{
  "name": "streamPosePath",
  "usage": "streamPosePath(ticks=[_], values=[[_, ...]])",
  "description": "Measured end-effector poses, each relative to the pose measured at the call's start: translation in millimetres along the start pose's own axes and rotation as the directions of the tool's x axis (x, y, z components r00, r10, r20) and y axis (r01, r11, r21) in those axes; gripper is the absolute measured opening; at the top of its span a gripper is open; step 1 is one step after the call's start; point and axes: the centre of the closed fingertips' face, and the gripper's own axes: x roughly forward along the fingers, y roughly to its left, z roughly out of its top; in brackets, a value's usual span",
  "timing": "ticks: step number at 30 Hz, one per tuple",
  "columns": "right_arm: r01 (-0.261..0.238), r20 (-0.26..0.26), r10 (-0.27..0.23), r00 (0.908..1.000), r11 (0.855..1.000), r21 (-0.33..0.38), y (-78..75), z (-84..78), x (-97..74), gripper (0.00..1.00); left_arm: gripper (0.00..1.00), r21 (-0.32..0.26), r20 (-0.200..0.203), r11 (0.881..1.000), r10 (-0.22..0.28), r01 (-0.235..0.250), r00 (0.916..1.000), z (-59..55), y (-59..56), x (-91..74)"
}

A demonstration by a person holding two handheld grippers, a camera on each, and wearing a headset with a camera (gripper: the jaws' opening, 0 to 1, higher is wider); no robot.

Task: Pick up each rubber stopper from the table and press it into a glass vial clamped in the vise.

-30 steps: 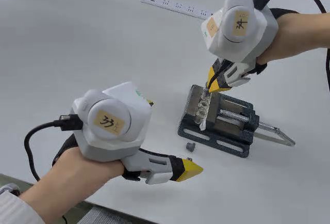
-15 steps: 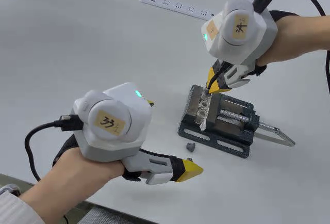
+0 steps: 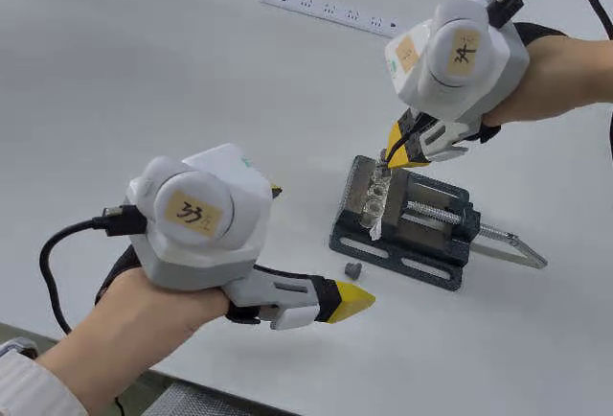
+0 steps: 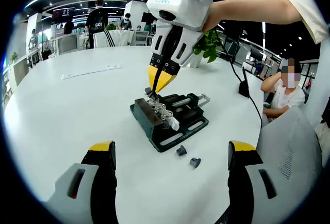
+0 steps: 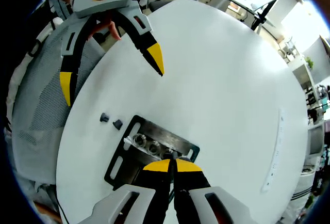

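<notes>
A dark vise (image 3: 433, 243) (image 4: 188, 123) (image 5: 119, 166) clamps a row of clear glass vials (image 3: 374, 203) (image 4: 161, 111) (image 5: 146, 143). My right gripper (image 3: 386, 160) (image 4: 152, 91) (image 5: 172, 163) hangs over the far end of the row, jaws shut on a small dark rubber stopper (image 5: 167, 156) at a vial mouth. Two loose grey stoppers (image 4: 181, 150) (image 4: 194, 162) (image 5: 117, 124) lie on the table in front of the vise; one stopper (image 3: 352, 269) lies by the vise base. My left gripper (image 3: 352, 301) (image 4: 172, 149) (image 5: 111, 73) hovers near them, open wide and empty.
The table (image 3: 172, 71) is white and round. A white power strip (image 3: 326, 9) (image 4: 93, 72) lies at its far side. The vise handle (image 3: 512, 251) sticks out to the right. Chairs, desks and people stand beyond the table in the left gripper view.
The right gripper has tilted a little, its tips staying over the far vial. The left gripper has drifted slightly left. The vise and loose stoppers have not moved.
</notes>
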Motion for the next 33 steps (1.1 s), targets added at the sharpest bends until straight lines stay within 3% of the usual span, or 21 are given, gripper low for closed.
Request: streamPosePath(ticks=[3,9,13,18,20,21,25,26,28,29,30,31,33], values=[[0.005,0.018,-0.005,0.9998,1.0,0.01,-0.1,1.4,-3.5,0.0,0.87,-0.022,0.009,1.0,0.002,-0.002,1.0,3.0,0.8,-0.3],[0.056,0.085,-0.057,0.9948,0.998,0.014,0.9,13.3,-20.2,0.0,0.82,-0.121,0.054,0.992,-0.01,0.017,0.9985,16.3,4.1,-1.2],[0.086,0.118,-0.086,0.9893,0.996,0.006,6.2,20.4,-34.4,0.0,0.75,-0.193,0.096,0.98,-0.022,0.04,0.9952,31.6,4.4,-2.7],[0.145,0.168,-0.14,0.9757,0.989,-0.015,13.0,30.1,-55.0,0.0,0.68,-0.283,0.147,0.955,-0.05,0.091,0.9878,49.2,7.6,-3.2],[0.172,0.191,-0.164,0.9678,0.985,-0.026,17.4,34.9,-63.9,0.0,0.63,-0.321,0.18,0.938,-0.075,0.131,0.9807,58.3,6.1,-4.7],[0.184,0.201,-0.174,0.9639,0.982,-0.032,22.1,38.2,-70.4,0.0,0.6,-0.353,0.202,0.921,-0.098,0.165,0.9746,64.1,3.7,-6.1],[0.224,0.24,-0.208,0.9483,0.974,-0.041,31.6,47.2,-88.5,0.0,0.48,-0.387,0.24,0.893,-0.144,0.231,0.96,77.4,-1.0,-9.0],[0.232,0.251,-0.215,0.9438,0.972,-0.038,34.6,49.5,-94.3,0.0,0.45,-0.397,0.258,0.878,-0.172,0.266,0.9508,82.4,-6.1,-10.3],[0.251,0.266,-0.231,0.9358,0.967,-0.043,37.6,52.9,-101.6,0.0,0.4,-0.417,0.278,0.858,-0.194,0.3,0.9408,87.8,-10.4,-11.7],[0.254,0.269,-0.234,0.9343,0.966,-0.043,41.9,54.4,-105.5,0.0,0.38,-0.438,0.29,0.837,-0.213,0.327,0.9332,90.8,-14.0,-13.0],[0.265,0.278,-0.242,0.9295,0.963,-0.044,43.4,56.3,-108.5,0.0,0.36,-0.447,0.296,0.828,-0.221,0.339,0.9294,92.3,-15.4,-13.5],[0.27,0.284,-0.246,0.9267,0.962,-0.047,46.8,58.2,-111.5,0.0,0.33,-0.439,0.301,0.832,-0.219,0.339,0.928,93.4,-15.1,-13.7],[0.277,0.291,-0.251,0.9233,0.959,-0.052,51.0,60.1,-114.5,0.0,0.32,-0.455,0.313,0.816,-0.228,0.356,0.922,96.6,-18.3,-14.7]])
